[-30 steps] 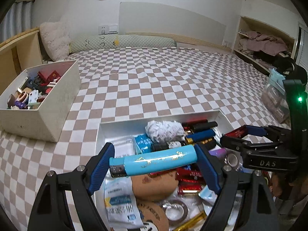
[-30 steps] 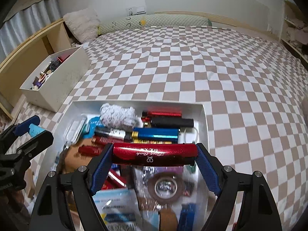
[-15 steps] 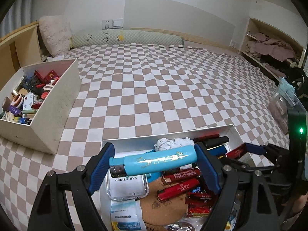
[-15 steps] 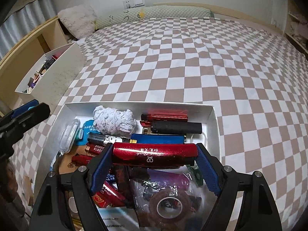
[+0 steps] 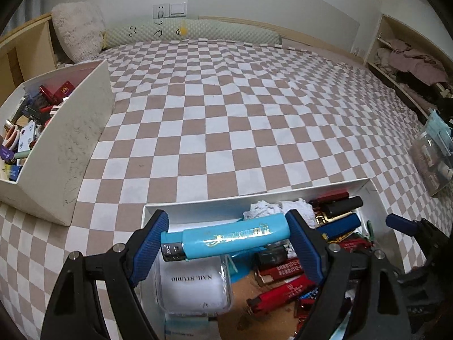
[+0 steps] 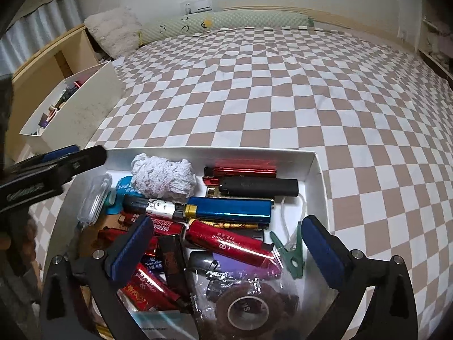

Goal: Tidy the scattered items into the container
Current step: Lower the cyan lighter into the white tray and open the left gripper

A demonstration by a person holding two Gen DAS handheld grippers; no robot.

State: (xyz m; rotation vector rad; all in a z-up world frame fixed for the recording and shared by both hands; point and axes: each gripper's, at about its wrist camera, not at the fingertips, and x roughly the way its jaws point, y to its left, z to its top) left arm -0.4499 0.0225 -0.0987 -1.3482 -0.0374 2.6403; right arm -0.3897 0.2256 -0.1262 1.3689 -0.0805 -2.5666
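Observation:
My left gripper (image 5: pixel 226 235) is shut on a light blue lighter (image 5: pixel 232 239), held crosswise over the near left part of the white box (image 5: pixel 198 209). That box (image 6: pixel 212 150) lies on the checked bedspread and holds several lighters, a white crocheted piece (image 6: pixel 162 175), tape and packets. My right gripper (image 6: pixel 226 233) hovers over the box's near half and its jaws are opening, pads apart from everything. A dark red lighter (image 6: pixel 226 243) lies loose on the pile below them. One left finger (image 6: pixel 70 155) shows at the box's left rim.
A cream bin (image 5: pixel 70 141) full of small items stands on the bed to the left. A clear plastic case (image 5: pixel 433 153) sits at the bed's right edge. Pillows and a wooden shelf line the far side. Checked bedspread (image 6: pixel 283 85) stretches beyond the box.
The right gripper has opened and let go of the dark red lighter, which now lies in the white box. The left gripper has drawn back and lower with the blue lighter.

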